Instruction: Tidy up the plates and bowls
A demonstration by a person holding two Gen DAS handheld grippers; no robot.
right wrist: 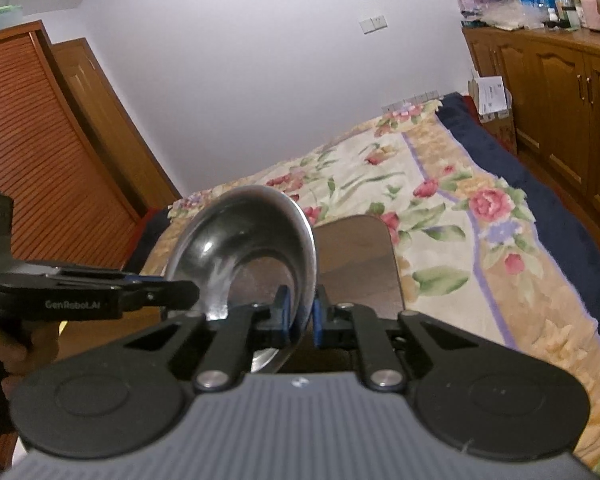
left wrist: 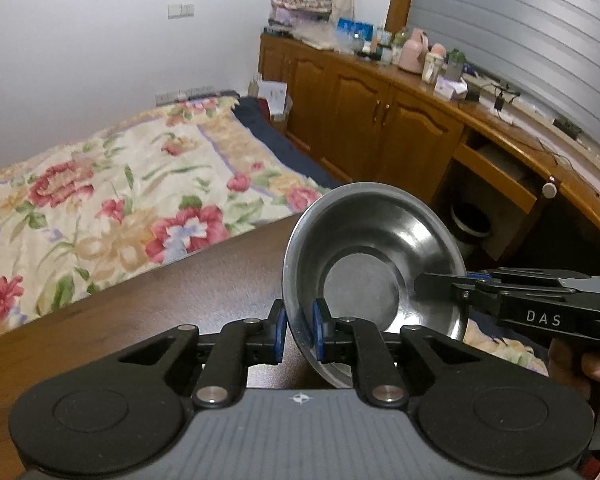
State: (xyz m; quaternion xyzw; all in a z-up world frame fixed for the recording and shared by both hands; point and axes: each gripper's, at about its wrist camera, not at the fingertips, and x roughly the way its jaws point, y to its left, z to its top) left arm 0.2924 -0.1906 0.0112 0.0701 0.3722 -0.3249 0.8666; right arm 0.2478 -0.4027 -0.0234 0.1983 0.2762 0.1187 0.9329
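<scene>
Between the blue pads of the left tool [left wrist: 300,330] the rim of a steel bowl [left wrist: 374,264] is pinched, the jaws drawn narrow on the thin metal. From there the bowl is tipped on edge, its hollow turned to the right of that tool and its flat bottom showing as a dull disc. On the far side of the rim, to the right and slightly ahead, the right tool [left wrist: 440,286] is clamped as well, one finger lying inside the hollow.

Seen from the right wrist, the same bowl [right wrist: 236,240] stands just ahead of the right tool [right wrist: 300,314], whose blue pads are closed on the rim, the hollow facing left. The left tool [right wrist: 180,290] reaches in from the left (a hand [right wrist: 8,344] is seen behind it) and meets the opposite edge, so the bowl is held by both tools at once.

Below and ahead of the tools lies a dark wooden table [left wrist: 180,288]. Whether the bowl touches it cannot be told. Beyond the table a bed with a flowered cover [right wrist: 440,200] is spread, and wooden cupboards [left wrist: 380,120] run along the right wall.
</scene>
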